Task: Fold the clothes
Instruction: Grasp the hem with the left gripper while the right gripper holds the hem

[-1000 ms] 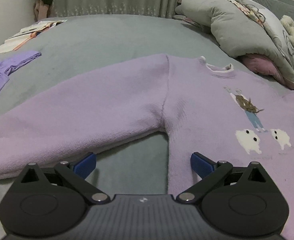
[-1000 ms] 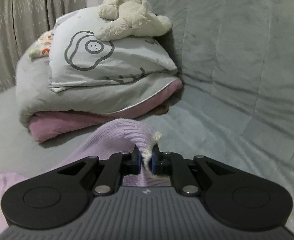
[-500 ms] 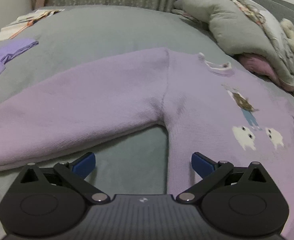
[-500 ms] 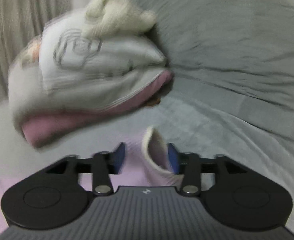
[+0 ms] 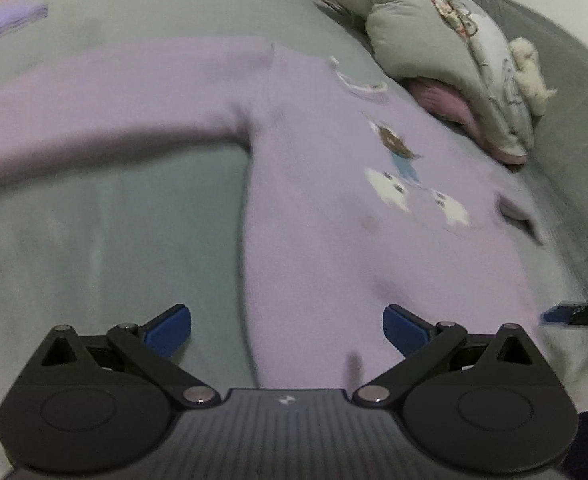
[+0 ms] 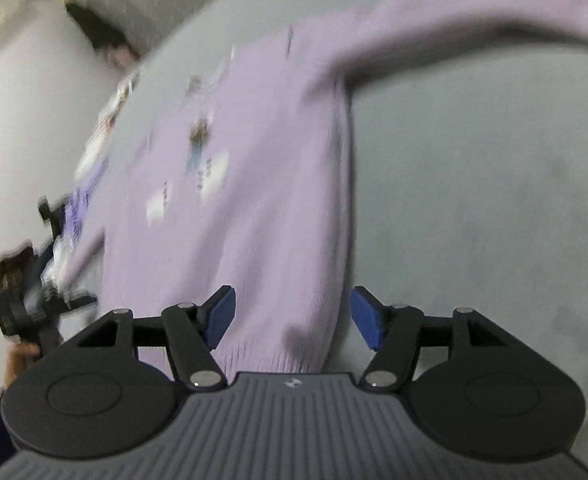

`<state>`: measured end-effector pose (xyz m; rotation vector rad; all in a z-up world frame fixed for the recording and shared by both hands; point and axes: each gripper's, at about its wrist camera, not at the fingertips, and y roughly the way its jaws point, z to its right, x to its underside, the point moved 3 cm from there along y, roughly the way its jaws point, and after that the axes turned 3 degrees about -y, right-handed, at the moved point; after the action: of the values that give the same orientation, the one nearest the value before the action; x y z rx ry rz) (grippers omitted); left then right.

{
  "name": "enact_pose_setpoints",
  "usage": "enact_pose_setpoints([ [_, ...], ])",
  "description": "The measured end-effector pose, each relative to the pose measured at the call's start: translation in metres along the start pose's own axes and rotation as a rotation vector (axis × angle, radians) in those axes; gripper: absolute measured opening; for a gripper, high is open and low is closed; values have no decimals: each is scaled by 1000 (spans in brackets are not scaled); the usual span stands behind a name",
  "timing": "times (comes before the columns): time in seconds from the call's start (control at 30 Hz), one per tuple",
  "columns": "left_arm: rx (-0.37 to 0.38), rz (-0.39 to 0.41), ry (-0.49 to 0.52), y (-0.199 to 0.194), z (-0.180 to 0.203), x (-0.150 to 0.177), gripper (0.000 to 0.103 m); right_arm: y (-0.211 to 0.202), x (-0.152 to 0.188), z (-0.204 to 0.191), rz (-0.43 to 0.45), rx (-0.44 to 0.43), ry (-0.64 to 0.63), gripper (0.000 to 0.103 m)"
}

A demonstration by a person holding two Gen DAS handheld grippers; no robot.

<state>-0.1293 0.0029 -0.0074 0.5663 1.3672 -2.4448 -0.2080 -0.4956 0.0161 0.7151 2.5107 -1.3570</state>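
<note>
Left gripper [image 5: 286,328]: jaws wide, holding nothing, poised over the lower left side of the sweater [image 5: 333,208]. Right gripper [image 6: 292,318]: jaws wide, holding nothing, straddling the sweater's lower right side edge near the hem. The sweater lies flat, front up, across the bed [image 5: 106,240], sleeves spread outward to both sides; the right cuff appears to lie near the pillows [image 5: 445,60], though blur limits certainty. The pillows are stacked at the bed's far right corner, with a plush toy [image 5: 529,68] on top.
</note>
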Motion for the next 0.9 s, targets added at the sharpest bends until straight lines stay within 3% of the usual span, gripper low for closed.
enact_pose_setpoints([
  [0.17, 41, -9, 72, 8, 15, 21, 102, 12, 21, 11, 18, -94, 44, 66],
  [0.27, 83, -8, 64, 12, 24, 23, 102, 21, 22, 2, 2, -157, 51, 64],
  [0.33, 151, -29, 78, 14, 32, 26, 95, 28, 28, -9, -17, -120, 14, 63],
  [0.37, 147, -35, 128, 15, 38, 29, 90, 29, 28, -16, -14, -66, -31, 57],
  [0.4, 113, -33, 169, 16, 42, 32, 79, 29, 29, -18, -5, -40, -38, 43],
  [0.47, 61, -22, 185, 20, 42, 35, 66, 27, 30, -15, 2, -40, -20, 17],
  [0.53, 42, -10, 173, 20, 41, 34, 42, 23, 31, -12, 10, -48, -4, 16],
  [0.57, 35, -8, 164, 19, 40, 32, 19, 19, 31, -15, 19, -36, -27, 12],
  [0.63, 49, -7, 148, 18, 41, 31, 12, 16, 34, -19, 32, -24, -39, 11],
  [0.8, 5, 19, 173, 10, 49, 32, 11, -6, 35, -25, 131, -43, -16, 9],
  [0.9, 30, 55, 165, -16, 51, 31, 11, -23, 35, -31, 169, -54, -29, 9],
])
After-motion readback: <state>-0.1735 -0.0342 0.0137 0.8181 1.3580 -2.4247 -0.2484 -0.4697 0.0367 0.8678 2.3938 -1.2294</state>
